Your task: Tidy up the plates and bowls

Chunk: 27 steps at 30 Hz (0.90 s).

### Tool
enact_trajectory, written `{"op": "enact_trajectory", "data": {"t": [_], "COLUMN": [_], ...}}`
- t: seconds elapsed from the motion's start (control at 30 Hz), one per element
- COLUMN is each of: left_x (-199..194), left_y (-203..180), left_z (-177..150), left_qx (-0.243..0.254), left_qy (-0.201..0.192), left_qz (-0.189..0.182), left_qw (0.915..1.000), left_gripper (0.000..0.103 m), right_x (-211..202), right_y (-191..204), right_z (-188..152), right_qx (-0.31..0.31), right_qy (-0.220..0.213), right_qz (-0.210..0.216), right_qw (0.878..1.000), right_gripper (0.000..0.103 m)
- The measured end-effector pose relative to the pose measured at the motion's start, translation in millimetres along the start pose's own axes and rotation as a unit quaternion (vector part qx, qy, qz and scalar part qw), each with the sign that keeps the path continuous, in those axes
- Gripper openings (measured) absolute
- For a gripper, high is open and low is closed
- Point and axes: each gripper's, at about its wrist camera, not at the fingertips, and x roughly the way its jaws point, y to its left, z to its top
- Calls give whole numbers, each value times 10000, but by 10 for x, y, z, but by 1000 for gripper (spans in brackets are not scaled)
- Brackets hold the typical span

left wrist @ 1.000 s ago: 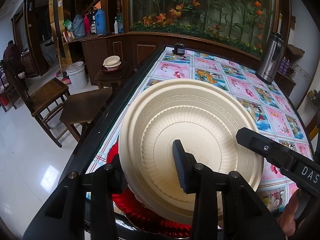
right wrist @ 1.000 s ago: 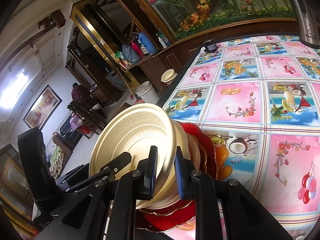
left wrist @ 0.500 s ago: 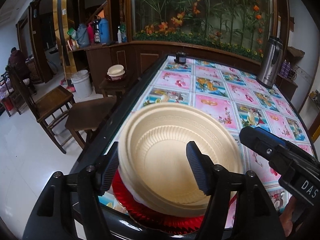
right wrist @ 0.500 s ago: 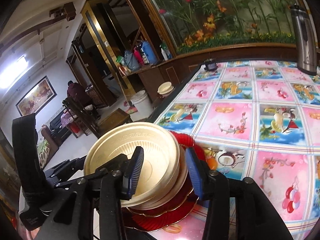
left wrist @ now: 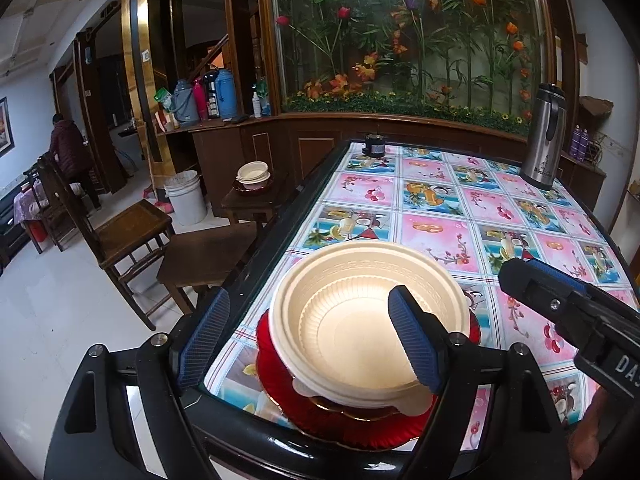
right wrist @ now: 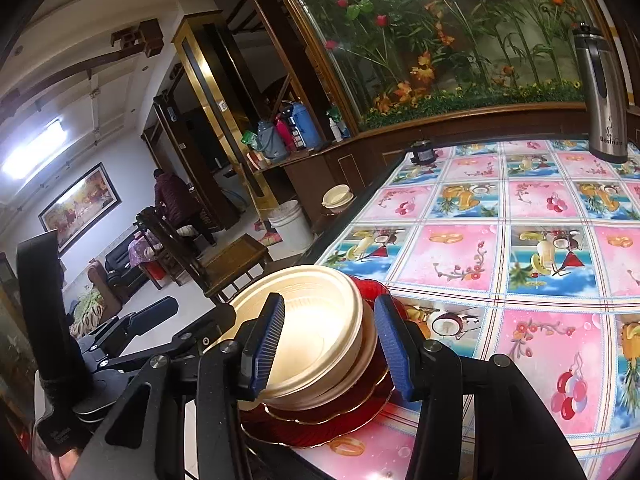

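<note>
Cream plastic bowl (left wrist: 360, 320) with its ribbed wall sits on top of the stack now, nested in another cream bowl above the scalloped red plates (left wrist: 340, 420), right at the near corner of the fruit-patterned tabletop (left wrist: 440, 208). I'd call this stack done; nothing else loose shows on the tabletop, though more bowls wait on a side stool (left wrist: 252, 178). My left hand-held gripper (left wrist: 308, 340) is wide apart, straddling the bowl's left rim, gripping nothing. My right hand-held gripper (right wrist: 328, 350) is parted too, around the right rim, and I can't tell if a pad touches it.
</note>
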Motion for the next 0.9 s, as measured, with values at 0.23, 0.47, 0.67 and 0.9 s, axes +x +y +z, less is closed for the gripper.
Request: {"op": "enact_trajectory", "data": {"t": [0.23, 0.47, 0.67, 0.9], "left_x": [-133, -202, -196, -266], "left_y": [46, 82, 102, 164], "left_z": [-17, -34, -86, -172], "left_qx": [-60, -150, -152, -157], "left_qy": [-205, -317, -321, -468], "left_qz": [208, 371, 325, 321], "left_qw": [9996, 9987, 9988, 9983], "left_gripper": [84, 88, 88, 88], "right_x": [-138, -260, -301, -331], "right_y": [138, 216, 252, 341], "right_z": [-55, -124, -187, -221], "right_qx": [-176, -303, -394, -523], "right_qy": [-139, -259, -260, -288], "right_qz": [100, 162, 190, 248], "right_qw": [9997, 9991, 9987, 9979], "right_gripper": [50, 51, 51, 51]}}
